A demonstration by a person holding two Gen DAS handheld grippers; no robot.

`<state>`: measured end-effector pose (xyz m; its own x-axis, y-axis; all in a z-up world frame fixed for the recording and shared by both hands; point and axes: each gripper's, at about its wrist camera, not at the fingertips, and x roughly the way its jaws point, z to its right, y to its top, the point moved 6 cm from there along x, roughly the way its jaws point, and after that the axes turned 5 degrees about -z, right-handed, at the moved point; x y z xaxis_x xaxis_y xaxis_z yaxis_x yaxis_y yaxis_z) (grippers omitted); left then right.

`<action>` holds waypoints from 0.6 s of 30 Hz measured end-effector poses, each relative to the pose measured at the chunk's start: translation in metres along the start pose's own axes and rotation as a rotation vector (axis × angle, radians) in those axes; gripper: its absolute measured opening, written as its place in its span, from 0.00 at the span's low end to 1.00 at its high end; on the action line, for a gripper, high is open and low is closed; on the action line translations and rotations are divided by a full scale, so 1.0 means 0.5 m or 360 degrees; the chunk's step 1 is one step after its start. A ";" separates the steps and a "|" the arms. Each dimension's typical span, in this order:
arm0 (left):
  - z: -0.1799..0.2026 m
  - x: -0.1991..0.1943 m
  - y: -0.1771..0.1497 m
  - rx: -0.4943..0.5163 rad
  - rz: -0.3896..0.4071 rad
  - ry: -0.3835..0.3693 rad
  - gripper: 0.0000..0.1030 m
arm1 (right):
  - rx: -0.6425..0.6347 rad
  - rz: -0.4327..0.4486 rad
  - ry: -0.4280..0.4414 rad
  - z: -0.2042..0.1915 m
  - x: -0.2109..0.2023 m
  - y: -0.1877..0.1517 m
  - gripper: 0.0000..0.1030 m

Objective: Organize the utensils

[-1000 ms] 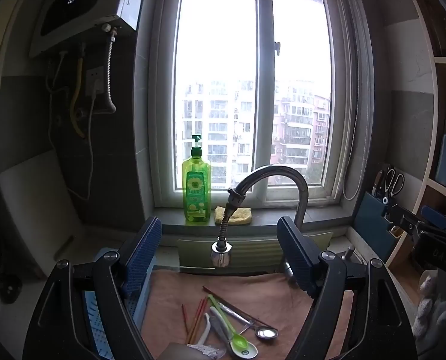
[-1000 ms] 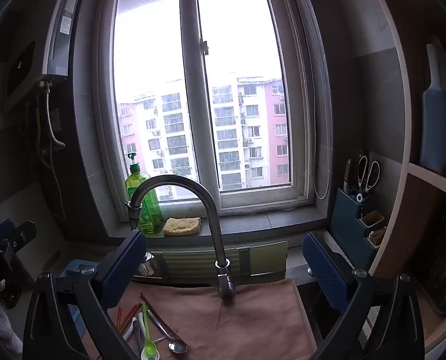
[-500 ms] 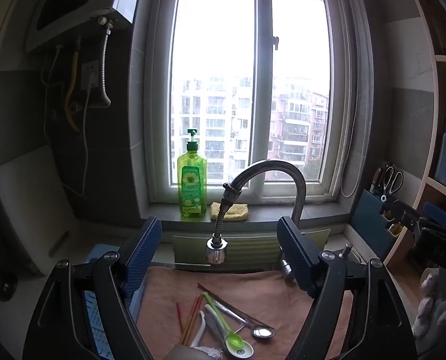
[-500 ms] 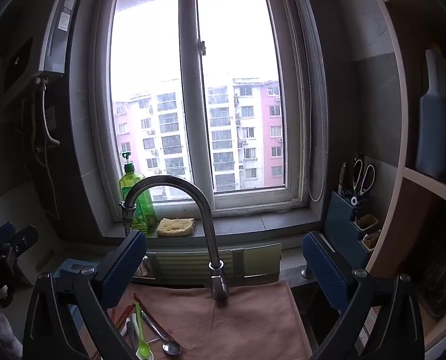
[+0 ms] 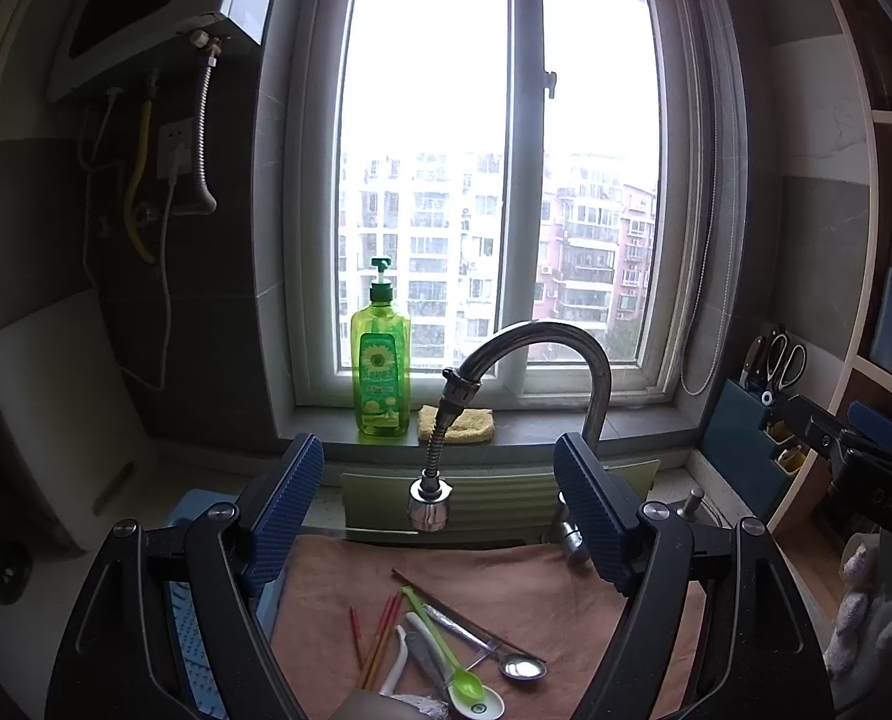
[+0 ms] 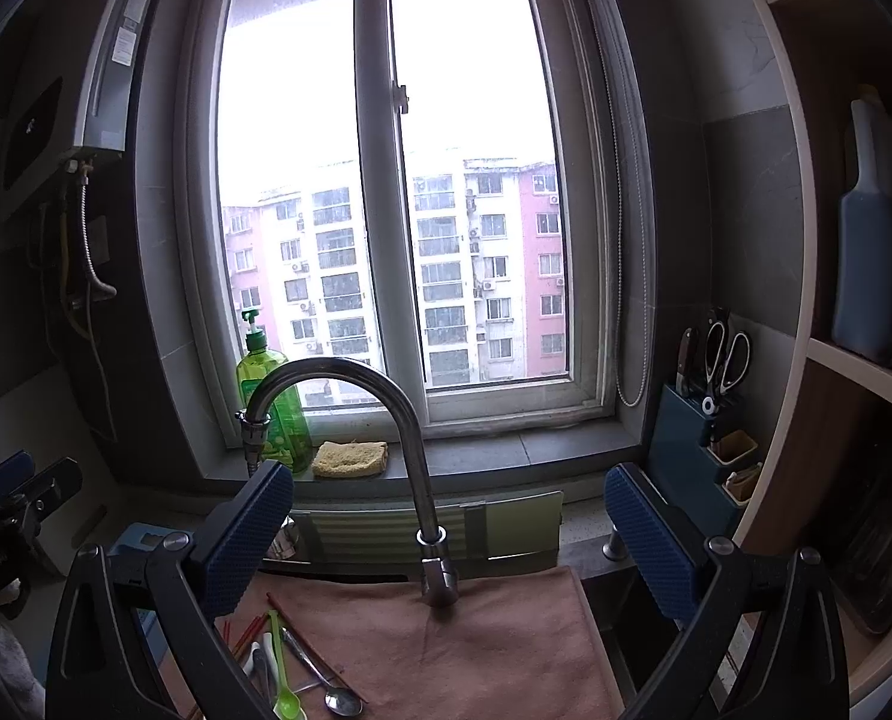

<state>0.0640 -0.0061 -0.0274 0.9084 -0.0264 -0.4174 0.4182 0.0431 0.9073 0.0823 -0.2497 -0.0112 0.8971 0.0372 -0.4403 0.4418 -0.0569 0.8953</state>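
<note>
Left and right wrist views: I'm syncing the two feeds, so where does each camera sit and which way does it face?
Left wrist: on the left gripper, facing the window over the towel and utensils; its open fingers show, with the right gripper at the right edge.
Right wrist: on the right gripper, further right, facing the window; its open fingers show.
Shared: faucet, soap bottle, sponge.

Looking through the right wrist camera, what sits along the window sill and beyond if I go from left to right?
Green soap bottle → yellow sponge → blue knife block with scissors → blue jug on the shelf.
</note>
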 end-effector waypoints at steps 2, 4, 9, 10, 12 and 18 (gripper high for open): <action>-0.003 0.001 0.000 -0.0007 0.0000 0.0000 0.77 | 0.0001 0.0001 -0.0001 0.000 0.000 -0.001 0.99; -0.004 0.003 -0.001 -0.0009 -0.0003 -0.0002 0.77 | 0.0000 0.0003 -0.0003 -0.001 -0.001 0.000 0.99; -0.002 0.007 0.002 -0.0008 -0.0013 -0.0008 0.77 | -0.0004 0.0000 -0.0004 -0.003 0.003 -0.003 0.99; -0.002 0.008 0.002 -0.0006 -0.0014 -0.0007 0.77 | -0.0004 -0.0002 -0.0002 -0.004 0.004 -0.003 0.99; -0.001 0.010 0.002 -0.0004 -0.0018 -0.0009 0.77 | -0.0001 0.0001 -0.0006 -0.003 0.004 -0.003 0.99; -0.004 0.013 0.006 -0.0010 -0.0017 -0.0008 0.77 | -0.0004 0.0004 -0.0012 -0.003 0.007 -0.002 0.99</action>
<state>0.0710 -0.0042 -0.0276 0.9037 -0.0316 -0.4270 0.4281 0.0490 0.9024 0.0851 -0.2480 -0.0136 0.8983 0.0295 -0.4384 0.4394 -0.0543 0.8966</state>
